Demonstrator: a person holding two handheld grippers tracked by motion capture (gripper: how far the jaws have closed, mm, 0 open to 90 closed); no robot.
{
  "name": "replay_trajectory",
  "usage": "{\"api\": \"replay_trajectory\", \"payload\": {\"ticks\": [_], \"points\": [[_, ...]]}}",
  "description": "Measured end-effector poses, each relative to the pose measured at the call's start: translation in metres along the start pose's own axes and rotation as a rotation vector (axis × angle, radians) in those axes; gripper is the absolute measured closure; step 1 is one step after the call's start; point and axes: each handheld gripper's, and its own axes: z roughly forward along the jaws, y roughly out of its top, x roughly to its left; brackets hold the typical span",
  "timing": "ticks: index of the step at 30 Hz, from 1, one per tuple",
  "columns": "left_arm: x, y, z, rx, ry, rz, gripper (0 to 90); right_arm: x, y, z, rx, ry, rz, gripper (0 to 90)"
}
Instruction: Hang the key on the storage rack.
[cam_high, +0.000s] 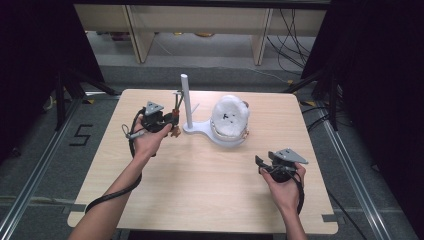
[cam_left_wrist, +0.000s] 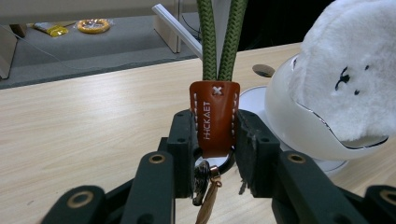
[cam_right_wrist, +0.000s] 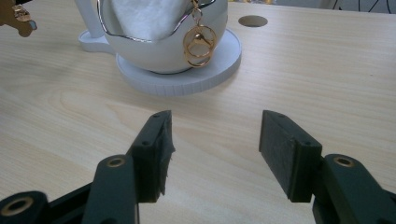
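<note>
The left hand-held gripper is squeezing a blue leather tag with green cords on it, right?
Not quite: the leather tag is orange-brown, not blue. The left gripper view shows the left hand-held gripper shut on it, with the green cords rising from its top.

"HICKAET" — leather tab (cam_left_wrist: 214, 116); floor "5" (cam_high: 83, 134)

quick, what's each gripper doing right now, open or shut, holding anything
Left gripper: shut on the brown leather tab of a green cord keychain.
Right gripper: open, nothing between its jaws, over the table.
</note>
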Motion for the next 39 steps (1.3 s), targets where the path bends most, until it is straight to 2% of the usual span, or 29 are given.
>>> {"api": "replay_trajectory", "payload": {"ticks": [9, 11, 12, 13, 29, 30, 31, 39], "points": [[-0.002, 0.0, 0.006, 0.009, -0.003, -0.007, 67.8, 0.0, 0.0, 0.0, 0.0, 0.0, 0.0, 45.3], [-0.002, -0.001, 0.008, 0.01, -0.003, -0.005, 67.7, 0.0, 0.0, -0.001, 0.017, 0.002, -0.001, 45.3], [-0.002, -0.001, 0.008, 0.008, -0.002, -0.007, 67.7, -0.001, 0.0, -0.001, 0.011, 0.001, -0.01, 45.3], [-0.002, -0.001, 0.009, 0.009, -0.002, -0.006, 67.6, -0.004, 0.0, 0.0, 0.004, 0.005, -0.041, 45.3], [-0.005, -0.003, 0.017, 0.01, -0.001, 0.002, 66.4, -0.002, -0.001, 0.0, 0.009, 0.001, -0.037, 45.3], [-0.005, -0.003, 0.018, 0.009, -0.001, 0.001, 66.2, 0.001, -0.001, 0.001, 0.003, 0.002, -0.001, 45.3], [-0.005, -0.003, 0.018, 0.008, 0.001, 0.0, 66.1, -0.003, -0.001, 0.002, -0.001, 0.01, -0.046, 45.3], [-0.006, -0.004, 0.02, 0.032, 0.003, 0.018, 62.3, -0.003, -0.001, 0.0, 0.017, 0.0, -0.037, 45.1]]}}
